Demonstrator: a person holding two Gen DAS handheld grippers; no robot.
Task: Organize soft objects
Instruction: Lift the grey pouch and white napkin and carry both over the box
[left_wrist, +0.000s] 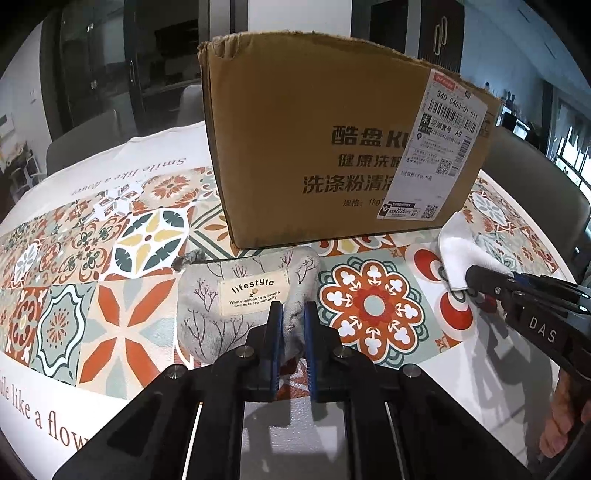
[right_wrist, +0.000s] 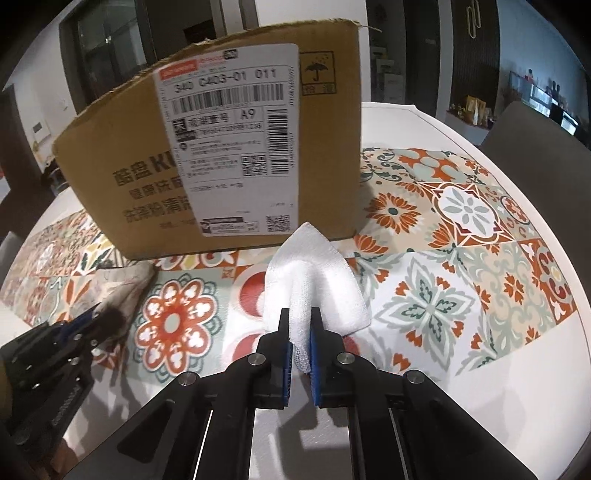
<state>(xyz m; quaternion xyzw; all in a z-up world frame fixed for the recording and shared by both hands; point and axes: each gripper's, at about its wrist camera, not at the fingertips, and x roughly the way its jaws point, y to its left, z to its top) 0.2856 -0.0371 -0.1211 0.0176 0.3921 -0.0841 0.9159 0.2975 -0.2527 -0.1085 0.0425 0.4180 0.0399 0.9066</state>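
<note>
A grey fabric pouch (left_wrist: 236, 299) with a "lifestyle" label lies on the patterned tablecloth in front of a cardboard box (left_wrist: 332, 147). My left gripper (left_wrist: 293, 314) is shut on the pouch's right edge. My right gripper (right_wrist: 300, 317) is shut on a white gauze cloth (right_wrist: 314, 280), folded and bunched just in front of the box (right_wrist: 229, 147). In the left wrist view the right gripper (left_wrist: 476, 284) and the gauze cloth (left_wrist: 461, 251) show at the right. In the right wrist view the left gripper (right_wrist: 92, 317) and the pouch (right_wrist: 125, 288) show at the left.
The box has an open top and a white shipping label (right_wrist: 229, 147). The round table's white edge (right_wrist: 554, 369) curves at the right. A grey chair back (left_wrist: 535, 177) stands behind the table. A hand (left_wrist: 561, 421) holds the right gripper.
</note>
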